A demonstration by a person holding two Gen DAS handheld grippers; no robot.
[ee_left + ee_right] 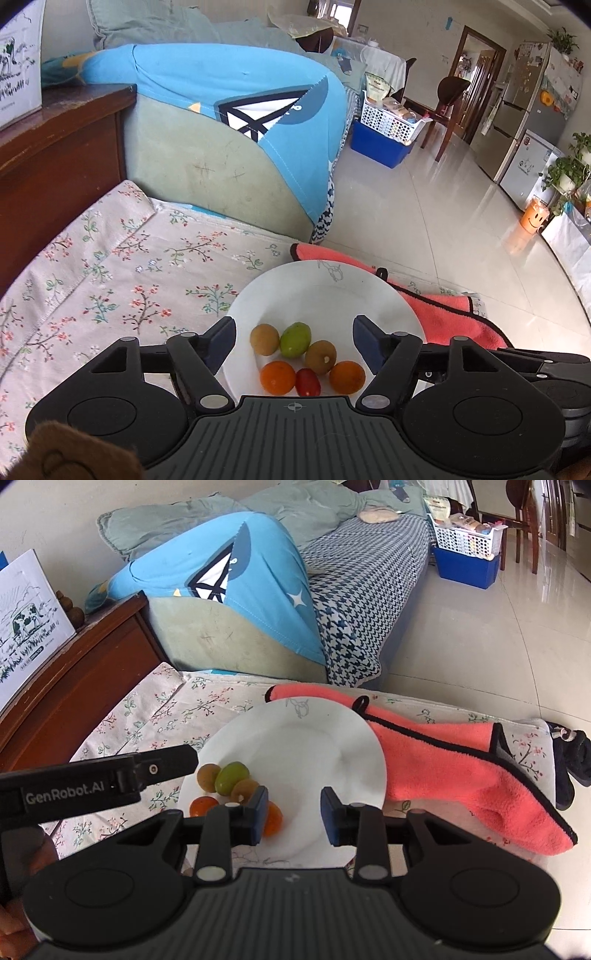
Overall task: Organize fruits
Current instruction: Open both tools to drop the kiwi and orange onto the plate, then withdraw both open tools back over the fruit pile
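Six fruits lie on one white plate (pixel 332 291), clustered at its near left part: two brown kiwis (pixel 264 339), one green fruit (pixel 294 339), two oranges (pixel 277 376) and one small red fruit (pixel 307 382). They sit close together, several touching; the red one is between the two oranges. The far and right parts of the plate are bare. The plate rests on a bench covered with a floral cloth (pixel 110 266), which has much free surface to the left of the plate. One coral towel (pixel 461 768) with dark trim lies just beside the plate on the right and far side, its edge touching or slipping under the rim, and it runs out to the bench's right edge. Beyond the far edge stands a sofa (pixel 207 166) with a blue cover, and open tiled floor (pixel 443 206) spreads to the right. The left gripper (pixel 294 341) hovers over the fruit with its jaws wide apart and nothing between the pads. The right gripper (pixel 294 814) is over the near bare part of the plate, jaws partly parted, empty; its left finger (pixel 258 814) hides part of one orange.
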